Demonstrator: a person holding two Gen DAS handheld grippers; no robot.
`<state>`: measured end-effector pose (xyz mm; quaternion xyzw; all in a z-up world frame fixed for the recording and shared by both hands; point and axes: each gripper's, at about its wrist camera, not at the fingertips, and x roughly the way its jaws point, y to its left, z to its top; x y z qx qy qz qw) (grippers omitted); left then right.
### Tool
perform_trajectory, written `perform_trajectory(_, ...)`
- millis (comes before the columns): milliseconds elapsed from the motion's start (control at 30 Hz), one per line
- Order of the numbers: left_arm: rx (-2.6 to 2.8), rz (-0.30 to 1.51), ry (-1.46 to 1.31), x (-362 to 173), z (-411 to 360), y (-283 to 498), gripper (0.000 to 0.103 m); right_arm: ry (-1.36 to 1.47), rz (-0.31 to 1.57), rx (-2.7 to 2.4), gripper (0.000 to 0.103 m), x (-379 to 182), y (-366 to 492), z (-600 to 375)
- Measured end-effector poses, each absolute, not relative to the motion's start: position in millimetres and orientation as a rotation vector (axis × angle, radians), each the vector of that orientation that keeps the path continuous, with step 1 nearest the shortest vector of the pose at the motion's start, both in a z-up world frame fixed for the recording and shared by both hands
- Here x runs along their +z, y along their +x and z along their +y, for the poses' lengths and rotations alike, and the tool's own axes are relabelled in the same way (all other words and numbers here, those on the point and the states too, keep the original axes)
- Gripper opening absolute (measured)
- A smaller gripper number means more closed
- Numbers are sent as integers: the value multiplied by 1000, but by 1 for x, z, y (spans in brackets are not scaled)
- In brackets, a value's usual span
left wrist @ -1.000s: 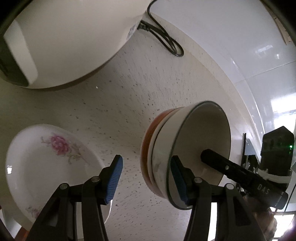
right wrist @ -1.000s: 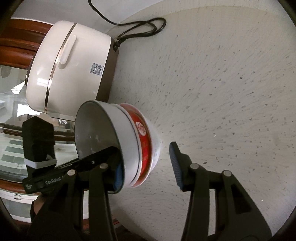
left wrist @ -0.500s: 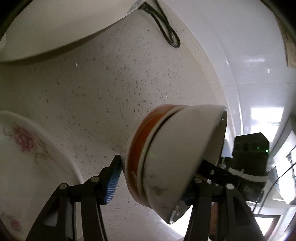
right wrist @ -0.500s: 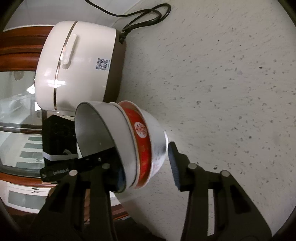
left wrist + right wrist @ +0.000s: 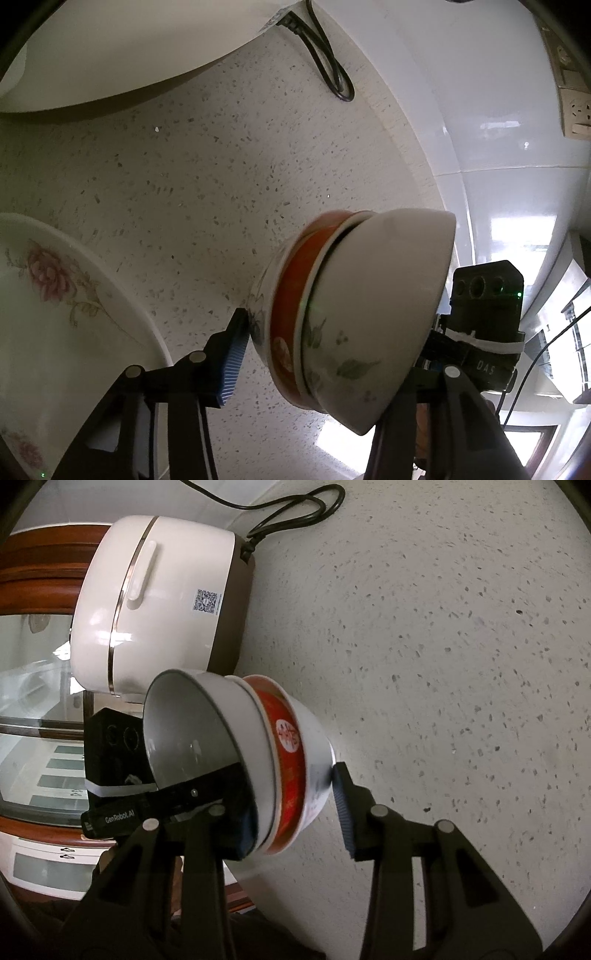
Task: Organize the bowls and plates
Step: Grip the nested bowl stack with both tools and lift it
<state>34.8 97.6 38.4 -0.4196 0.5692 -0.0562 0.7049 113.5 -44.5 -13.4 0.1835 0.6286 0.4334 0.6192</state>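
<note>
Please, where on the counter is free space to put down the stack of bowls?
Free: the speckled counter right of the rice cooker, and the strip between the flowered plate and the stack of bowls. Crowded: near the cooker and its black cord.

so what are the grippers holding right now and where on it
Both grippers, left and right, clamp the tilted stack of bowls: one finger inside the top bowl, one against the bottom bowl's base.

Home kitchen: rice cooker (image 5: pixel 162 602), speckled countertop (image 5: pixel 443 664).
</note>
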Motion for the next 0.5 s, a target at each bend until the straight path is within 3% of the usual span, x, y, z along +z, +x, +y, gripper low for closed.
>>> perform_trajectory(500,-139,1196,-948,53,96,9,47,355,1392,1046,41,26,93,-21)
